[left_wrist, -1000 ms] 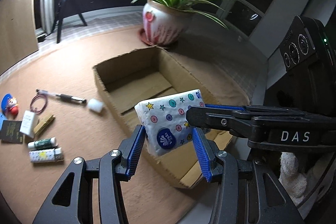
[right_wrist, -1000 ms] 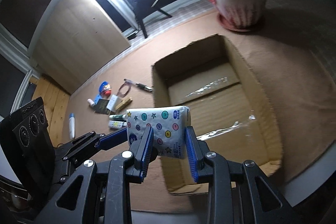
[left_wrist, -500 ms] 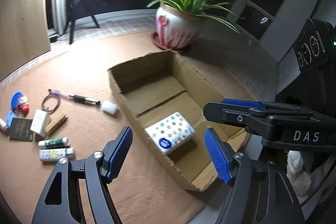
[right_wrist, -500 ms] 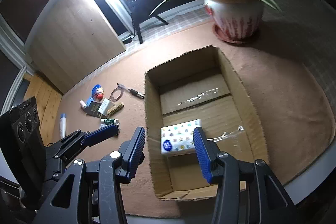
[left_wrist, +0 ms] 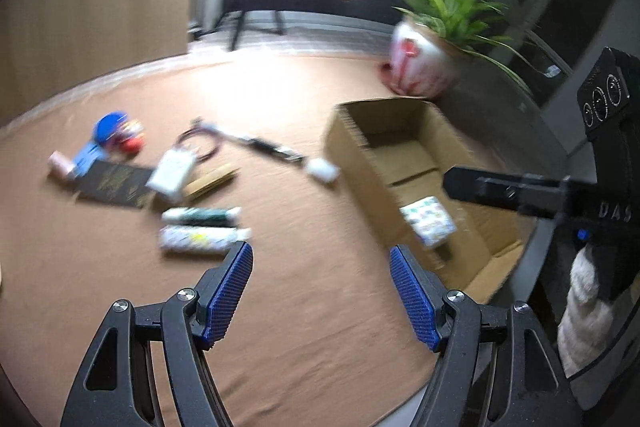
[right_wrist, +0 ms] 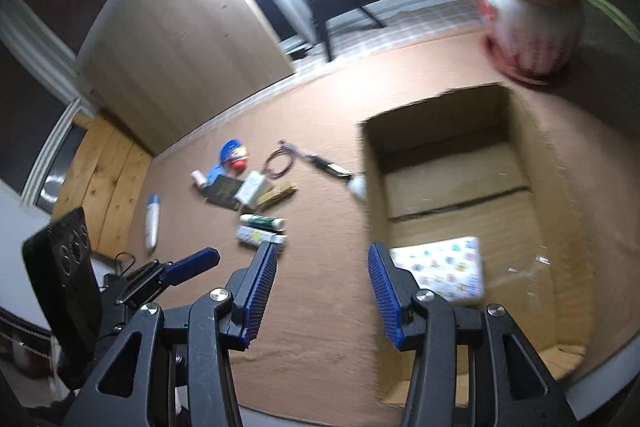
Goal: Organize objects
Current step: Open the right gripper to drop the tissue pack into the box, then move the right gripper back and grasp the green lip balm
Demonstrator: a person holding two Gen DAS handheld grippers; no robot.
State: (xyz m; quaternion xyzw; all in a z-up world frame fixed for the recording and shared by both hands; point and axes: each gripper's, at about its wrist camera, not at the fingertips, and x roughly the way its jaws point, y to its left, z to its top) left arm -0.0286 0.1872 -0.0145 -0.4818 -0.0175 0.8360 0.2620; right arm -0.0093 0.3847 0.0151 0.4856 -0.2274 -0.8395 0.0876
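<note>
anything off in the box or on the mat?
Nothing damaged or spilled. The tissue pack lies flat in the cardboard box; the remaining small items sit in a loose, unsorted cluster on the mat.

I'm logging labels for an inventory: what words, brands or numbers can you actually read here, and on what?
"DA", then a cut-off letter: white letters on the right hand-held gripper, in the left wrist view.
Tissue pack in the cardboard box: print too blurred to read.
Two tubes, dark booklet, white card: markings too blurred to read.

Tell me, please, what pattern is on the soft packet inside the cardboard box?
White with small multicoloured dots, clearest in the right wrist view.
</note>
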